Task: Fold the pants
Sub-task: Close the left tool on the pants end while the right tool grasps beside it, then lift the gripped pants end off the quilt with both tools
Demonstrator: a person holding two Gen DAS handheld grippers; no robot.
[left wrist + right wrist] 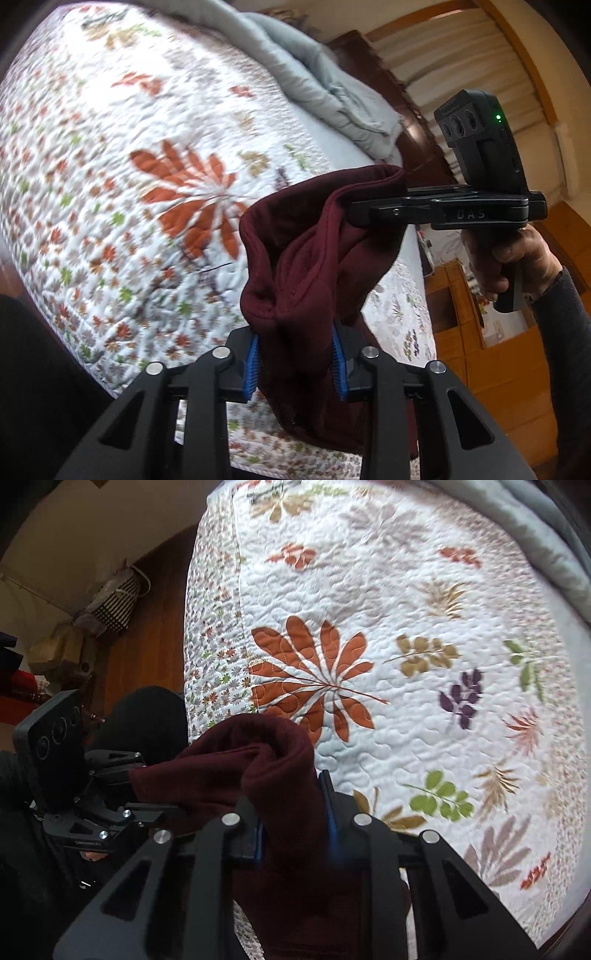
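- Early in the task, by the look of it: maroon pants [306, 258] bunched and held in the air above the bed [110, 177], not yet laid out, no crease or flat fold visible anywhere.
- Left gripper [297, 363] clamped on a gathered wad of the cloth, blue pads [253, 369] pressing in from both sides; more fabric hanging below, toward the bed edge.
- Right gripper [293, 834] likewise closed on a thick roll of the same garment, with the fabric running across to the left gripper; seen from the left wrist view as a flat black tool held by a hand [513, 258].
- Left to do, most likely: spreading flat on the quilt, laying leg onto leg, then folding across. All of it, in effect.
- Pants: soft, heavy knit, fleece-like, matte, with a stitched hem or waistband edge curling along the upper rim; drapes in fat rounded folds, not sharp ones.
- Quilt [424, 627]: white, puckered with stitched swirls, printed with orange, green, purple and tan leaves; a band of small flowers along the border.
- Pale grey-blue duvet [325, 77] heaped at the far side, puffy and rumpled.
- Wooden floor [147, 638] beyond the bed, smooth and reddish-brown.
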